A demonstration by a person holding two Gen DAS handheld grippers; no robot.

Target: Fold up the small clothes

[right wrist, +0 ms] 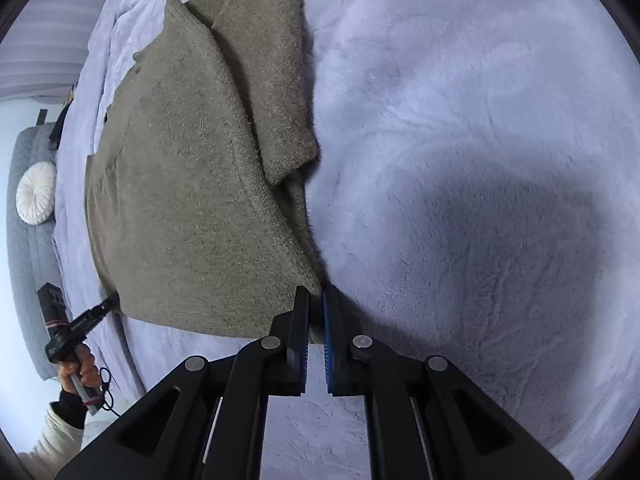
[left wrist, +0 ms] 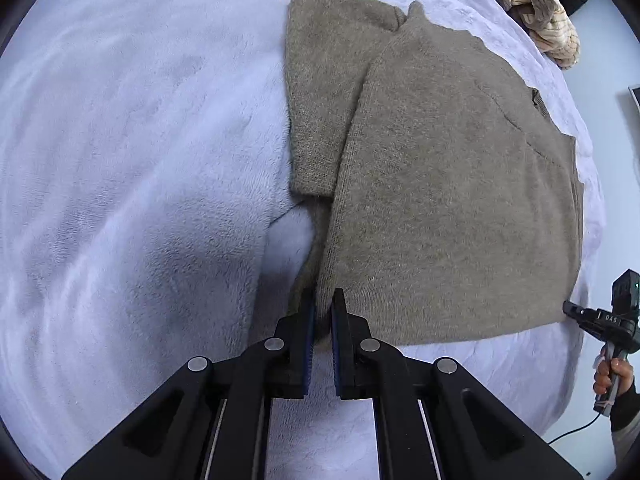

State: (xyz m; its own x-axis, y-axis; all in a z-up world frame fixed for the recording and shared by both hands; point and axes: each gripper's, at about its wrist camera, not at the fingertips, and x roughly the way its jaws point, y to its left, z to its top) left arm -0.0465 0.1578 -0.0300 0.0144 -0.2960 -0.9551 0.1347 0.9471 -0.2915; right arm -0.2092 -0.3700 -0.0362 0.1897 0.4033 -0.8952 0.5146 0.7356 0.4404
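Note:
A grey-brown knit sweater (left wrist: 448,184) lies partly folded on a pale lilac fleece blanket (left wrist: 120,160); one sleeve (left wrist: 320,92) is folded over its body. My left gripper (left wrist: 323,304) is shut on the sweater's near left corner. In the right wrist view the same sweater (right wrist: 188,184) lies left of centre, and my right gripper (right wrist: 316,300) is shut on its near right corner. Each gripper shows in the other's view: the right one (left wrist: 576,312) at the sweater's right corner, the left one (right wrist: 108,304) at its left corner.
A striped cream garment (left wrist: 536,12) is bunched at the blanket's far right edge. A grey padded seat with a round white cushion (right wrist: 36,192) stands beyond the bed. The blanket (right wrist: 480,160) stretches wide beside the sweater. A cable (left wrist: 576,428) hangs from the right gripper's handle.

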